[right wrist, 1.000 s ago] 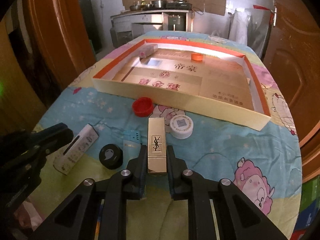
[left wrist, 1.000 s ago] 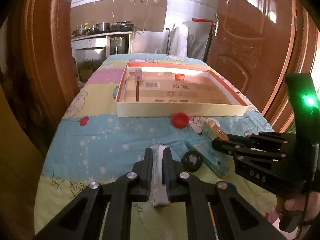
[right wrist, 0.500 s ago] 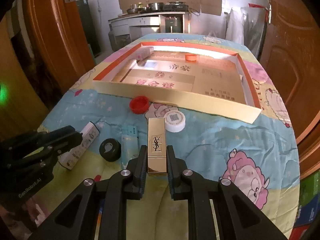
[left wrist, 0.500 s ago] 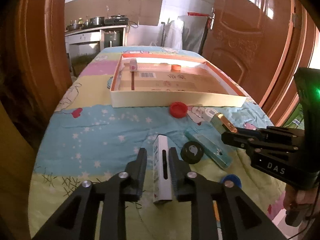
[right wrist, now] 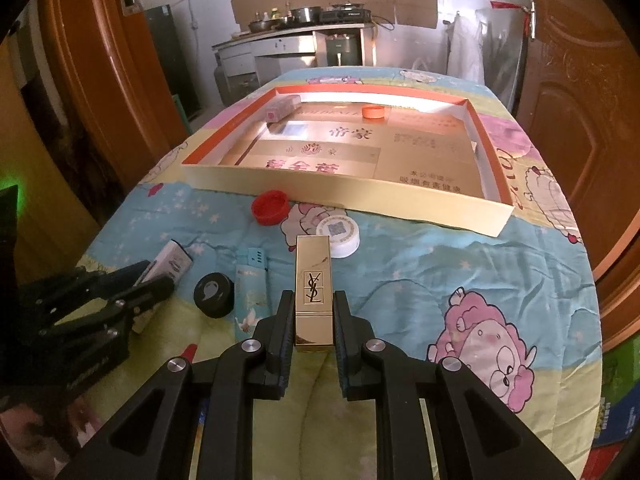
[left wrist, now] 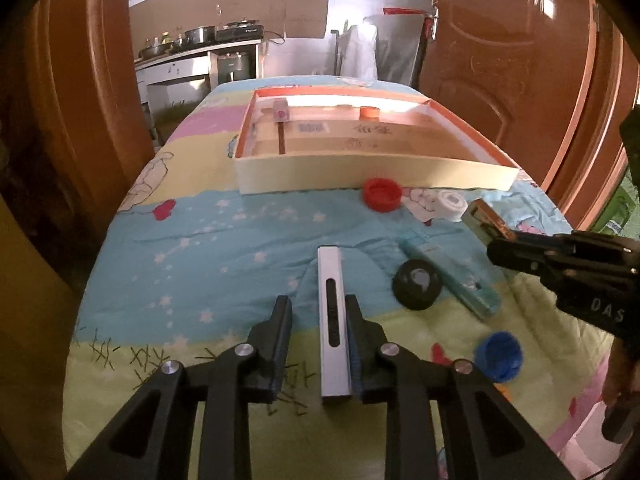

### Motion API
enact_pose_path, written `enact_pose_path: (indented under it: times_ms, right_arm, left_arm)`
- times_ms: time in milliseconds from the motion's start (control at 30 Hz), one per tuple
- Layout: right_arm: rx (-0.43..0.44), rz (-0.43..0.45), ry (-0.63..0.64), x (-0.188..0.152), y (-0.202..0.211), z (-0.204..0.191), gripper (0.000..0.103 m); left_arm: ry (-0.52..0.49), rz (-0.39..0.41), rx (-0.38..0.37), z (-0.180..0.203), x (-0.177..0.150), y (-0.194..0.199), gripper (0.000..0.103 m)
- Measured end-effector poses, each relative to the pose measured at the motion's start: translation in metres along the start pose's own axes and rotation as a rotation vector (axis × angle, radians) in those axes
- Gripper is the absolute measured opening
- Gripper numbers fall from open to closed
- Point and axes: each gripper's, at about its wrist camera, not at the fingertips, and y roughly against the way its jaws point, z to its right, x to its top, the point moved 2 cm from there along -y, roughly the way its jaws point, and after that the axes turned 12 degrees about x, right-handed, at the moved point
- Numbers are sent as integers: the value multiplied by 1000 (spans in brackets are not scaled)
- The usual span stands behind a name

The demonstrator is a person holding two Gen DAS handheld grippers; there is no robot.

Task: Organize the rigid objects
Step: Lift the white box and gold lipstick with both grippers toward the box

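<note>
Nearest in the left wrist view, left tongs (left wrist: 317,350) with jaws just opened, released: white slim box (left wrist: 332,324) lying between them on the quilt (left wrist: 208,264), right pad touching its side, left pad clear of it with a gap

In the right wrist view, right tongs (right wrist: 314,334) clenched on a gold YSL lipstick case (right wrist: 313,288), pads pressing both long sides, case pointing away along the fingers, above the quilt

Just beyond the left tongs, to their right: black round cap (left wrist: 418,285), teal flat tube (left wrist: 448,276) lying diagonally beside it, touching or nearly so. Blue cap (left wrist: 498,356) nearer the quilt's right edge, apart from the others

Seen from the right wrist, same black cap (right wrist: 214,294) and teal tube (right wrist: 250,292) side by side, white box (right wrist: 170,260) at the tips of the left tongs (right wrist: 148,278)

Further out, white round lid (right wrist: 338,235) just past the lipstick's far end, red cap (right wrist: 270,208) to its left, close to the near wall of the tray

Beyond these, large shallow cardboard tray (right wrist: 360,196), pale outside, orange inside rim, gold printed bottom. Inside, at the far wall: 1 small pink-ended box (right wrist: 282,107) in the far left corner, 1 orange ring cap (right wrist: 374,113) near the middle

Farthest, kitchen counter (right wrist: 296,34) with pots, wooden doors at both sides
</note>
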Motion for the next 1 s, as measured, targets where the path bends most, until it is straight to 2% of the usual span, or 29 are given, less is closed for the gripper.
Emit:
enact_pose_path:
  times_ms: [167, 267, 567, 1000]
  right_arm:
    - [10, -1, -6, -1, -1, 0, 18]
    - [12, -1, -4, -2, 0, -1, 18]
    - [13, 14, 0, -1, 2, -4, 18]
    - [-16, 55, 4, 21, 12, -3, 18]
  left_arm:
    - [-33, 5, 10, 5, 0, 0, 26]
    - [-28, 6, -1, 5, 0, 0, 13]
    - [19, 18, -19, 0, 8, 9, 12]
    - [16, 86, -33, 11, 51, 29, 12]
